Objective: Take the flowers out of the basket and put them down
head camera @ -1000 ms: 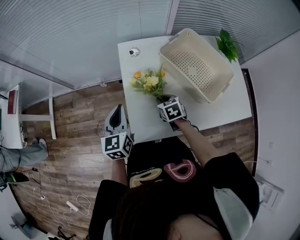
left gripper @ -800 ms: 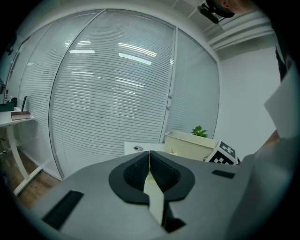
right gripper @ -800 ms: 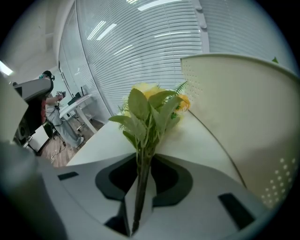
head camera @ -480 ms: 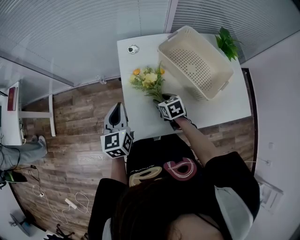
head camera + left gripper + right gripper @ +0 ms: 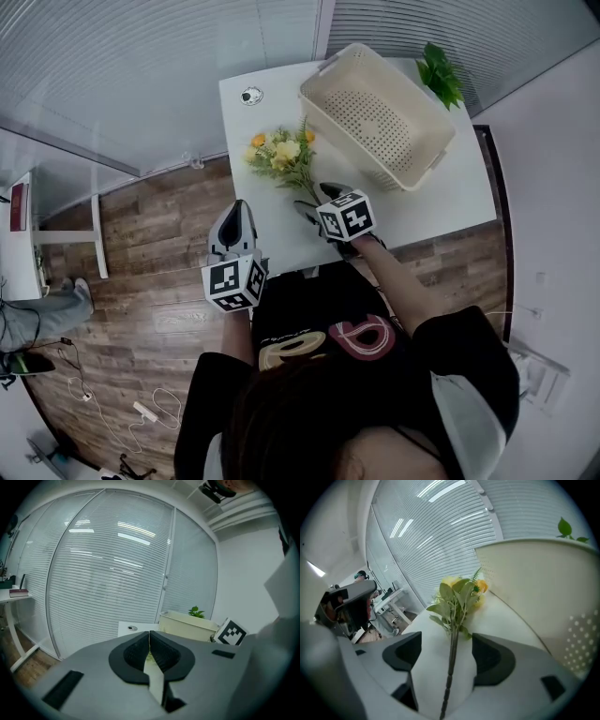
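A bunch of yellow and orange flowers with green leaves lies on the white table, to the left of the cream perforated basket. In the right gripper view the blooms point away and the thin stem runs back between the jaws. My right gripper is opening, its pads standing clear of the stem on both sides. My left gripper hangs off the table's left front edge, over the floor, shut and empty.
A small green potted plant stands behind the basket at the table's far right. A small round object sits at the far left corner. Wooden floor lies left of the table, with a side desk further left.
The right gripper's jaws have spread apart and let go of the stem, leaving the flowers lying on the table. The left gripper has stayed where it was.
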A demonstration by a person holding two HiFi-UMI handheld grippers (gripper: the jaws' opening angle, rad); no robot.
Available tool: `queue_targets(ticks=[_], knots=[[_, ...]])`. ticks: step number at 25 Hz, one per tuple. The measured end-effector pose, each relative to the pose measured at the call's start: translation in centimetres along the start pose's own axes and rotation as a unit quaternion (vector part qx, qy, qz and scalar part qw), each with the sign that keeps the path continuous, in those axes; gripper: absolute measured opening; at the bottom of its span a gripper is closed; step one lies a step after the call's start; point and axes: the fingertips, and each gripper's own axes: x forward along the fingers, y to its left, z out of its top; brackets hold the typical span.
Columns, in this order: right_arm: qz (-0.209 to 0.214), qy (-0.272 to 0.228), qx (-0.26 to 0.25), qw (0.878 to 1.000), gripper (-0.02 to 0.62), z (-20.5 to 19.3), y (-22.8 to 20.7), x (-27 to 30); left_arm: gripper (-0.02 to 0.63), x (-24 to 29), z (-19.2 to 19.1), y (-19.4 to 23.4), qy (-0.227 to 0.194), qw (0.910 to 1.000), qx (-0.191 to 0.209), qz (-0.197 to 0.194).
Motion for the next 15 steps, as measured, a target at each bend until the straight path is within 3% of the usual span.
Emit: queue_targets(ticks=[9,15], knots=[[0.048,-0.095,0.035,0.994,0.325,4.0,1.1,-6.7,0.018,0.5,0.5,-2.3,-0.01,0.9995,-0.007,-0.028],[0.044,-0.188,0.03,0.981,0.324,7.6,1.1,-11.9,0.018,0.6,2.1,-3.8,-0.028,0.9983,-0.007,-0.05]])
